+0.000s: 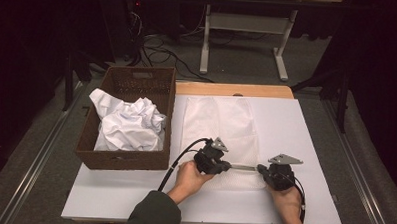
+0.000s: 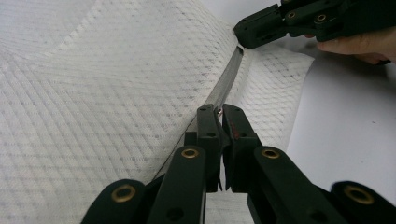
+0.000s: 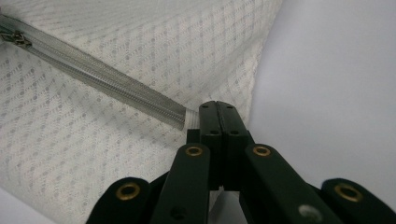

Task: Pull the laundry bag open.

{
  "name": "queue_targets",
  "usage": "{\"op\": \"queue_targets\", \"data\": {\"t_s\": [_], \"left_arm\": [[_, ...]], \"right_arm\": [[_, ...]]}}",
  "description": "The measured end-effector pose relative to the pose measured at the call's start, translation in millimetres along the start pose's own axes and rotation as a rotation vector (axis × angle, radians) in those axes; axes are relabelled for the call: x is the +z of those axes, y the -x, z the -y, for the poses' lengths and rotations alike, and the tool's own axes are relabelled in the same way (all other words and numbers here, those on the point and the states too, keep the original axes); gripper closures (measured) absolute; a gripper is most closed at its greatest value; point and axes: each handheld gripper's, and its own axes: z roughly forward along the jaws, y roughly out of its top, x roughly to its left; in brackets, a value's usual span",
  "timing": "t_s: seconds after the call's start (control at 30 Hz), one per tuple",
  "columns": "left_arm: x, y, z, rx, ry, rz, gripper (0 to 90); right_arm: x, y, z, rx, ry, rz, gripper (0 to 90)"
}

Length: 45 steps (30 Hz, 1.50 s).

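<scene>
White board (image 1: 305,146) on grey carpet, both hand-held grippers (image 1: 223,166) (image 1: 262,170) clamped on zipper (image 1: 243,167).

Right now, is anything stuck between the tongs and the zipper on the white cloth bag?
No, nothing visible. The left tongs are already pinched on the zipper, and the right tongs are pinched on the zipper's end at the edge of the white cloth bag. The brown basket sits off to the side.
</scene>
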Motion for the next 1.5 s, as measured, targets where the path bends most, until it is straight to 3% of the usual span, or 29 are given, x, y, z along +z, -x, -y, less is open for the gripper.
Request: {"op": "queue_targets", "data": {"t_s": [0.83, 1.5], "left_arm": [[-5.9, -0.8, 3.3, 0.009, -0.004, 0.002, 86.5], [-12.2, -5.4, 9.0, -0.007, 0.008, -0.001, 86.5]], "right_arm": [[0.0, 2.3, 0.8, 0.009, 0.008, -0.014, 90.0], [-0.2, 2.2, 0.8, 0.014, 0.007, -0.015, 90.0]]}}
